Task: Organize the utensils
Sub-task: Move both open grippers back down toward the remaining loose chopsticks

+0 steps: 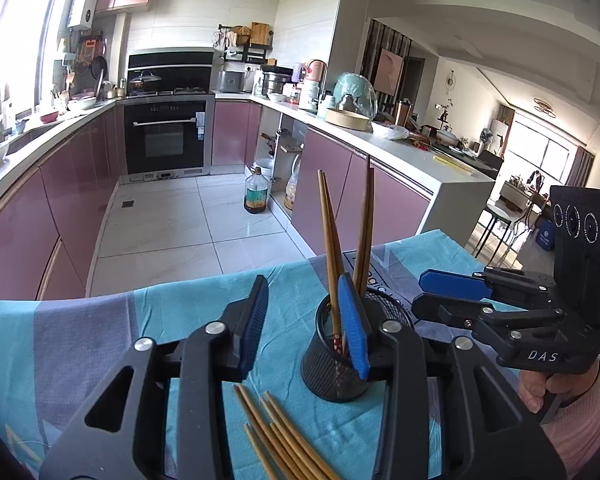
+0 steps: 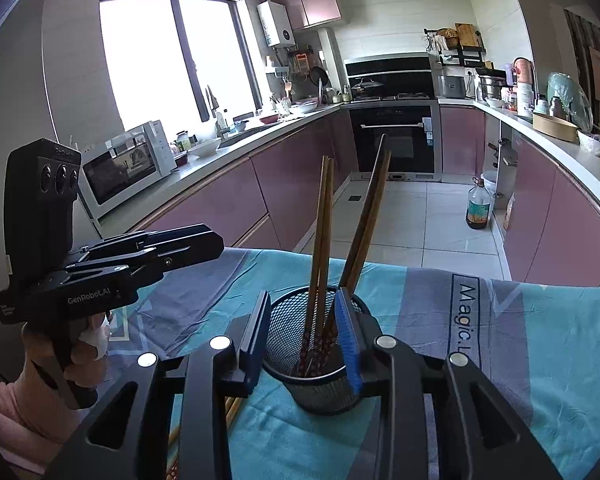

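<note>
Pink-fronted kitchen cabinets [image 1: 72,196] and a built-in black oven [image 1: 165,136] are filling the background, while a turquoise-and-grey patterned cloth [image 2: 540,344] is covering the work surface in front of you. On this cloth a black wire-mesh cup [image 2: 312,356] is standing upright, round and open-topped. Four brown wooden chopsticks [image 2: 322,216] are standing in it as two pairs, one pair leaning slightly left and the other slanting right, their lower ends bearing a dark red dotted pattern. More loose chopsticks [image 1: 276,432] of the same brown wood are lying flat on the cloth just beside the cup, fanned at the near edge of the left wrist view.

You are holding the left gripper [image 1: 306,324] with its blue-padded fingers spread, nothing pressed between them; its right pad is overlapping the cup's rim in that view, and whether it is touching I cannot tell. You are holding the right gripper [image 2: 306,334] likewise parted, its fingers straddling the cup's upper part without pinching it. Both tools are meeting over the cup from opposite sides.
</note>
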`<state>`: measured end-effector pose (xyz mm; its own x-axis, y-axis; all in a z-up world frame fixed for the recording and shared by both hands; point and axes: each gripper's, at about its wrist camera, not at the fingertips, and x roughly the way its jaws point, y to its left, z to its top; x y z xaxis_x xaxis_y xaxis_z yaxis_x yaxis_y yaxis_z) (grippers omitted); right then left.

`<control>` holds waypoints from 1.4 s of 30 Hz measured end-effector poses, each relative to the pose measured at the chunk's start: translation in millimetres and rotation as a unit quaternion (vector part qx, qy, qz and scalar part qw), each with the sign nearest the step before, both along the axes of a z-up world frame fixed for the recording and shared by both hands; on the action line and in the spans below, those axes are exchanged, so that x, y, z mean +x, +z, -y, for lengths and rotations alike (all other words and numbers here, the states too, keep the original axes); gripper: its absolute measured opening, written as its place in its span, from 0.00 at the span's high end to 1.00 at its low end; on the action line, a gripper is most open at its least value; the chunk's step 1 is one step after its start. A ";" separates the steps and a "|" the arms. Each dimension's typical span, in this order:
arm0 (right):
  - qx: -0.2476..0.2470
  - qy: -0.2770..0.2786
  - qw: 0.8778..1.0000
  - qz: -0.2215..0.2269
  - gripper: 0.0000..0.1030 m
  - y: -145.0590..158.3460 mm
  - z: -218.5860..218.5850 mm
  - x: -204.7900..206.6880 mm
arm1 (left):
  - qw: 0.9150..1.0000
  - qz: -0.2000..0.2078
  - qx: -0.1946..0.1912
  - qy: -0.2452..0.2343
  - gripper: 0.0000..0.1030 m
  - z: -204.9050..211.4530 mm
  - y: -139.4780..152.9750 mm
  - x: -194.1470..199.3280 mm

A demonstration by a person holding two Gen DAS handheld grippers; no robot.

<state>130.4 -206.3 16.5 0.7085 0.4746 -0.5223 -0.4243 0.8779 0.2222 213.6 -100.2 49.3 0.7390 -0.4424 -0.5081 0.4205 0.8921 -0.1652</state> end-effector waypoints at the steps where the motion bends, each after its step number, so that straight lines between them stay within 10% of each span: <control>1: 0.002 0.003 1.000 -0.001 0.68 -1.5 -0.6 -3.0 | 1.000 0.005 0.002 0.002 0.61 -3.2 -0.5 -5.1; 23: -0.032 0.067 0.990 -0.122 0.61 -94.0 -68.1 -35.7 | 0.991 -0.110 0.069 0.019 0.54 -48.6 -127.8 -81.2; 42: -0.091 0.050 0.987 -0.120 0.62 -109.4 -83.6 -42.2 | 0.987 -0.138 0.081 0.004 0.60 -33.3 -153.4 -89.9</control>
<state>88.2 -122.7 -93.0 0.5092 0.4185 -0.7521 -0.4646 0.8692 0.1691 123.8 -66.9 -104.1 0.5656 -0.3331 -0.7544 0.3719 0.9195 -0.1272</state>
